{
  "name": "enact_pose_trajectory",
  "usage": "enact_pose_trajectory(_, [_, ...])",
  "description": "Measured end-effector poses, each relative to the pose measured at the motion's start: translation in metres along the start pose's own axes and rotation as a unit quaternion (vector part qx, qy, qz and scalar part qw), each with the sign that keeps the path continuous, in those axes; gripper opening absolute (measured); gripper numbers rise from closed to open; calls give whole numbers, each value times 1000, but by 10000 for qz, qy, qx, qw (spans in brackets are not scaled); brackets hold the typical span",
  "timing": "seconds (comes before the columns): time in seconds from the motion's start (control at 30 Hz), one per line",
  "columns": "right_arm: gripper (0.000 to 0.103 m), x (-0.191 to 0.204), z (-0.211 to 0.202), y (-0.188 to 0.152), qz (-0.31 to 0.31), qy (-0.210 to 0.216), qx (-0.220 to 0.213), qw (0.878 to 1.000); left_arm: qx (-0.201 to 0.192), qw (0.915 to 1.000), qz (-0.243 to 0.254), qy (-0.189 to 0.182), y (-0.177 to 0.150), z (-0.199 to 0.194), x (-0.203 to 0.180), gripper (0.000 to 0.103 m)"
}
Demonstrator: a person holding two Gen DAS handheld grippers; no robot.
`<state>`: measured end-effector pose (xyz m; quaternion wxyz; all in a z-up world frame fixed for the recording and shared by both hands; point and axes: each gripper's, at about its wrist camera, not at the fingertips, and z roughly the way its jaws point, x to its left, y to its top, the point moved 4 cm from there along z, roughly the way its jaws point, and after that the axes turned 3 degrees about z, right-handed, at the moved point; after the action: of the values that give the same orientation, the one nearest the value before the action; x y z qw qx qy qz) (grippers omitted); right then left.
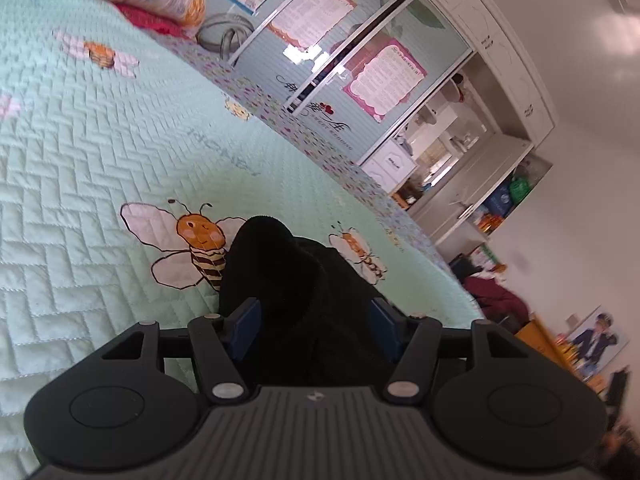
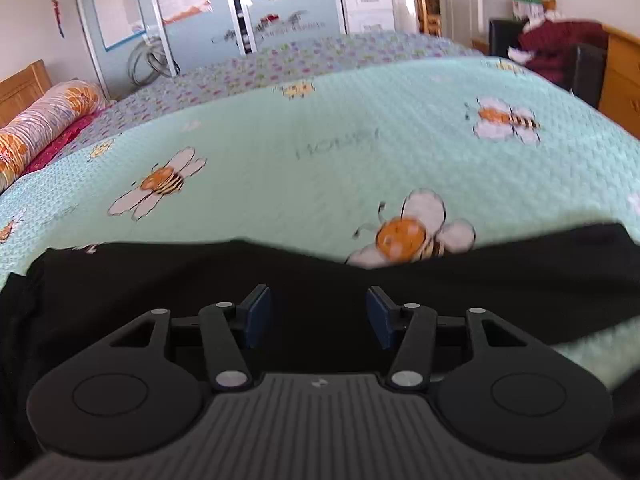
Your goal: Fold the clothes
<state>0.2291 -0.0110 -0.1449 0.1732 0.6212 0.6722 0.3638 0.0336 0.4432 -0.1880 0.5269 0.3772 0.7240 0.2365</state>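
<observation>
While the left gripper (image 1: 316, 326) pinches a bunched fold of soft black garment (image 1: 288, 280) between its blue pads, the right gripper (image 2: 318, 316) hangs half-open, empty, above the same cloth lying spread on the mint quilted bee-print bedspread (image 2: 320, 152). Folding looks barely begun.

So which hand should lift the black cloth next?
Probably the left. The left gripper already has a bunched fold of the black cloth between its jaws. The right gripper only hangs open over flat cloth on the bedspread.
</observation>
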Motion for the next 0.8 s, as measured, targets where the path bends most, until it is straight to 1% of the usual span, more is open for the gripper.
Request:
enact_pose_trajectory(0.07, [57,11,-18,-8,21,22,128,9999,-18,9995,265,175,-6,-6,-15,62])
enact_pose_trajectory(0.1, [62,17,-26,-12,-34,9,207,9998,-18,9987,409,289,-10,-10,-24,62])
enact_pose_trajectory(0.17, [65,24,-42,-20,-162,38,253,9995,-14,9955,799,508,-22,-18,-52,62])
enact_pose_trajectory(0.2, [65,27,-50,-25,-229,61,259,9994,13,9944,949,459,-30,-23,-69,62])
enact_pose_trajectory(0.27, [65,32,-66,-34,-363,106,270,9989,93,9936,1100,234,-48,-33,-99,62])
enact_pose_trajectory(0.33, [67,36,-80,-41,-493,145,217,9984,272,9928,1166,22,-69,-40,-124,62])
enact_pose_trajectory(0.43, [69,36,-97,-53,-595,176,203,9979,601,9876,1443,-117,-100,-45,-155,62])
enact_pose_trajectory(0.57, [69,30,-115,-64,-444,269,139,9986,805,9821,1699,-62,-123,-52,-177,62])
enact_pose_trajectory(0.67, [69,29,-126,-70,-409,265,59,9988,847,9822,1675,9,-128,-56,-184,62])
enact_pose_trajectory(0.8, [69,31,-138,-74,-504,202,-110,9985,894,9793,1806,163,-131,-62,-192,62])
